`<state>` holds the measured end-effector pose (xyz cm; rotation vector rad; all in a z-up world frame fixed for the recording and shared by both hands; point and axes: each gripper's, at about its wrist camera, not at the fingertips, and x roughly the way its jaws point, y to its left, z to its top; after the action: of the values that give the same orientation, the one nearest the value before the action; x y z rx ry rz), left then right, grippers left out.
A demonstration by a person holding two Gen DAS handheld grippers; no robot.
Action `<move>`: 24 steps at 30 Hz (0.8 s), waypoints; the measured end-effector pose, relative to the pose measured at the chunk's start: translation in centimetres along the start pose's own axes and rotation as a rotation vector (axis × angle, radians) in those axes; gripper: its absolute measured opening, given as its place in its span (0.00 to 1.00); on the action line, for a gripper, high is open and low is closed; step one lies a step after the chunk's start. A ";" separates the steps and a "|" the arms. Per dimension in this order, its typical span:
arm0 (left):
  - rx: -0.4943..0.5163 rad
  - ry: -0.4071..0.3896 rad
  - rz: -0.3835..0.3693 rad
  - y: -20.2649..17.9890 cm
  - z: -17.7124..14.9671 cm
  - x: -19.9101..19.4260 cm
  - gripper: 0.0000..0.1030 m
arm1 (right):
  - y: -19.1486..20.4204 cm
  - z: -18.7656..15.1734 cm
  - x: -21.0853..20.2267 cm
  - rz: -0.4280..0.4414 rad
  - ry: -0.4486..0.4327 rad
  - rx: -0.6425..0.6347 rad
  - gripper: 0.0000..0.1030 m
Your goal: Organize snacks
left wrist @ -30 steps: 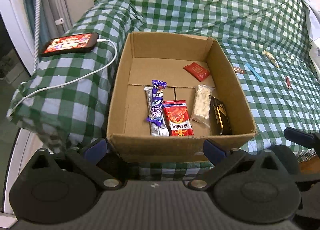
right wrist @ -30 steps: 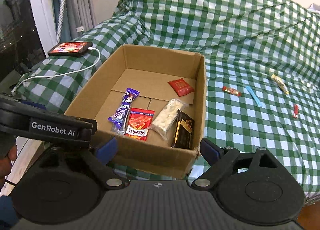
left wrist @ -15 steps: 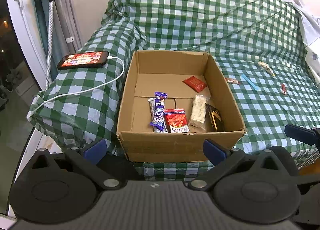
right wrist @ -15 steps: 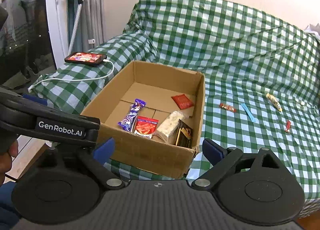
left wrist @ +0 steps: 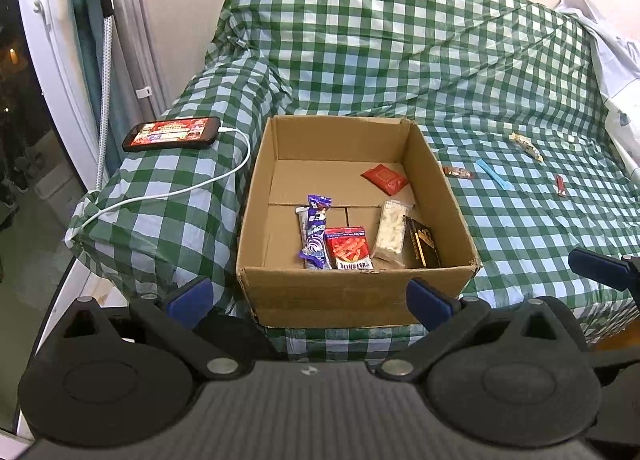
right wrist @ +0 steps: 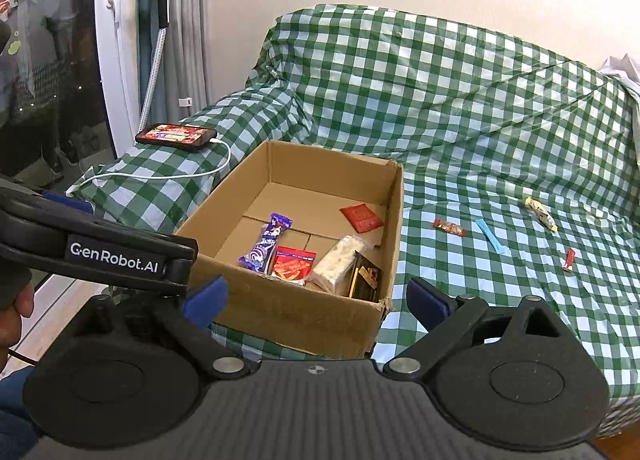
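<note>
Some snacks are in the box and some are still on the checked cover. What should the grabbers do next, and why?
Probably reach the right gripper, jaws open and empty, toward the small brown-red bar. It lies on the cover nearest the cardboard box, on that gripper's side, with three more snacks beyond it.

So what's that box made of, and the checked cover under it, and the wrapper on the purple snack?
The box looks like plain brown corrugated cardboard, matte, with a frayed corner and folded bottom flaps. The checked cover seems to be thin plastic sheeting rather than cloth: it creases sharply and shows a slight sheen. The purple snack wrapper looks like glossy printed plastic film, with crimped ends.
</note>
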<state>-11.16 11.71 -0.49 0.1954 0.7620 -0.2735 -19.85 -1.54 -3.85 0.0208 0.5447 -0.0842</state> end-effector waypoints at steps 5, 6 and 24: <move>0.000 0.004 0.000 0.0 0.0 0.0 1.00 | 0.0 0.0 -0.1 0.000 0.003 0.000 0.94; 0.000 0.004 0.000 0.0 0.0 0.0 1.00 | 0.1 -0.1 0.0 -0.001 0.002 0.001 0.94; 0.008 0.057 -0.003 -0.1 -0.3 1.9 1.00 | -0.2 -0.7 1.2 0.015 0.051 0.018 0.94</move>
<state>-10.05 11.40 -1.99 0.2102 0.8179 -0.2747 -19.27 -1.79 -5.09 0.0451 0.5944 -0.0744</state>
